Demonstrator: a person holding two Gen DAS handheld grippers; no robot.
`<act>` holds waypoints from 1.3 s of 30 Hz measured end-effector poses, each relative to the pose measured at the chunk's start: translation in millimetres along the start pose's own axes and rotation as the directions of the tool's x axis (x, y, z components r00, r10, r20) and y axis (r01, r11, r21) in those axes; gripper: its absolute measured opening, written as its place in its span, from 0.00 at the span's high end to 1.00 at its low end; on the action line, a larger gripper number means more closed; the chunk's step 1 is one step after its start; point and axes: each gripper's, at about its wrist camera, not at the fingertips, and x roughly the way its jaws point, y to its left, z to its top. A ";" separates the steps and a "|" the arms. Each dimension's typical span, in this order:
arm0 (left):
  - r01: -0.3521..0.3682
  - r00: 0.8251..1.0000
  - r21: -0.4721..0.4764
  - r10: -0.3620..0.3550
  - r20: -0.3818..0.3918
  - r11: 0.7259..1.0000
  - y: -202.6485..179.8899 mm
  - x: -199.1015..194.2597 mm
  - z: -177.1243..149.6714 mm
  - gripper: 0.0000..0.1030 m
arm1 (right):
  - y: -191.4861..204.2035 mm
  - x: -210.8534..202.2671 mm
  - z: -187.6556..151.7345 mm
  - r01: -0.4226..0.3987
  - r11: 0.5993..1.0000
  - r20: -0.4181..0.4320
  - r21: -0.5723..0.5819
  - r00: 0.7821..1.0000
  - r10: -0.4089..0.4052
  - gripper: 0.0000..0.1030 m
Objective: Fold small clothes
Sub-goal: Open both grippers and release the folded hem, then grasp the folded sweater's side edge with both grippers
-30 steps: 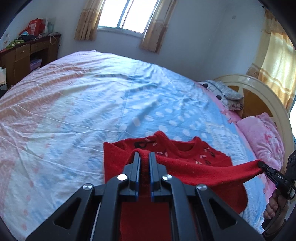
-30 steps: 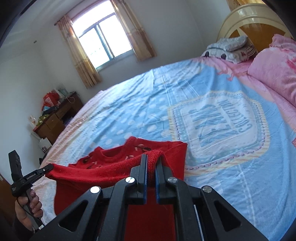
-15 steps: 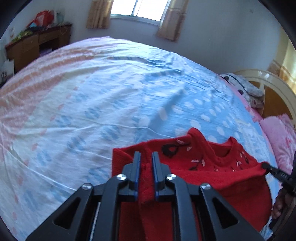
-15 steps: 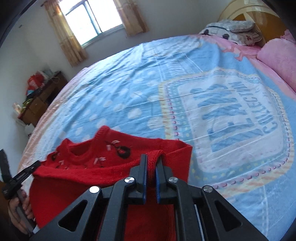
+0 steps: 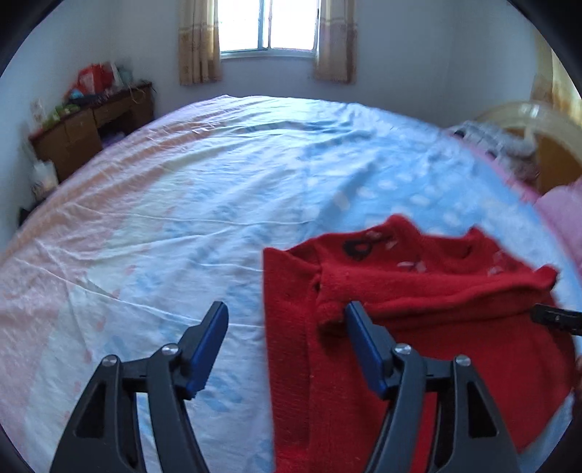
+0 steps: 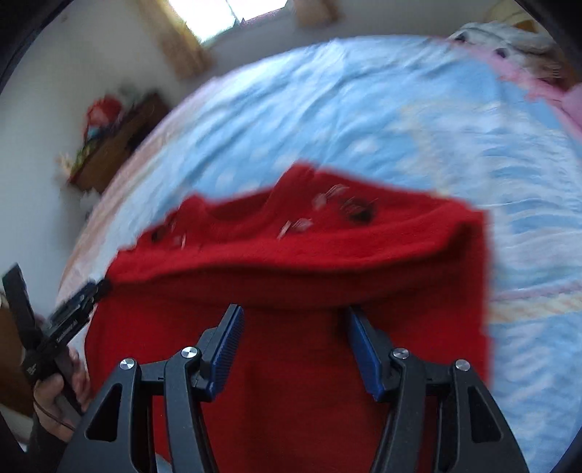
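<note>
Both grippers spread wide over a folded red sweater on the bed.

The left gripper (image 5: 285, 313) has its fingers (image 5: 211, 342) parted and empty; its right-side finger touches or nearly touches the folded-over hem of the red sweater (image 5: 418, 291), while the other hangs over the bedsheet (image 5: 182, 203). The right gripper (image 6: 293, 316) also holds nothing, its fingers (image 6: 227, 338) apart above the sweater's (image 6: 298, 262) lower half, with the fold edge just ahead of their tips and the neckline beyond that. The sweater lies on the blue and pink bedsheet (image 6: 400, 109). Far ahead of the left fingers are a window (image 5: 269, 25) with curtains and, off to their left, a cluttered wooden desk (image 5: 91, 127).
</note>
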 end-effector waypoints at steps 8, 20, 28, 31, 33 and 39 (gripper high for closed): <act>-0.016 1.000 -0.152 0.018 0.010 0.988 32.2 -8.9 3.0 0.24 | -13.8 -26.4 38.0 0.013 0.989 0.247 0.150 0.968 -0.050 0.39; 0.011 1.000 -0.159 -0.014 -0.012 0.987 36.0 -27.8 -19.3 0.24 | -51.3 -65.2 -31.2 0.010 0.978 0.247 0.207 0.967 -0.062 0.38; 0.127 0.991 -0.138 -0.130 -0.013 0.982 21.1 -57.0 -51.4 0.38 | -74.3 -95.0 -81.2 0.058 0.985 0.238 0.161 0.967 -0.096 0.38; 0.155 0.986 -0.136 -0.161 -0.032 0.978 18.5 -59.6 -63.6 0.45 | -78.9 -92.6 -91.6 0.065 0.986 0.212 0.153 0.972 -0.097 0.43; 0.166 0.985 -0.127 -0.171 -0.031 0.978 15.8 -64.1 -69.4 0.45 | -77.7 -91.2 -97.9 0.057 0.989 0.199 0.135 0.976 -0.083 0.53; 0.204 0.975 -0.102 -0.211 -0.064 0.974 8.6 -60.1 -79.1 0.45 | -72.5 -86.1 -115.7 0.073 0.992 0.168 0.103 0.982 -0.089 0.57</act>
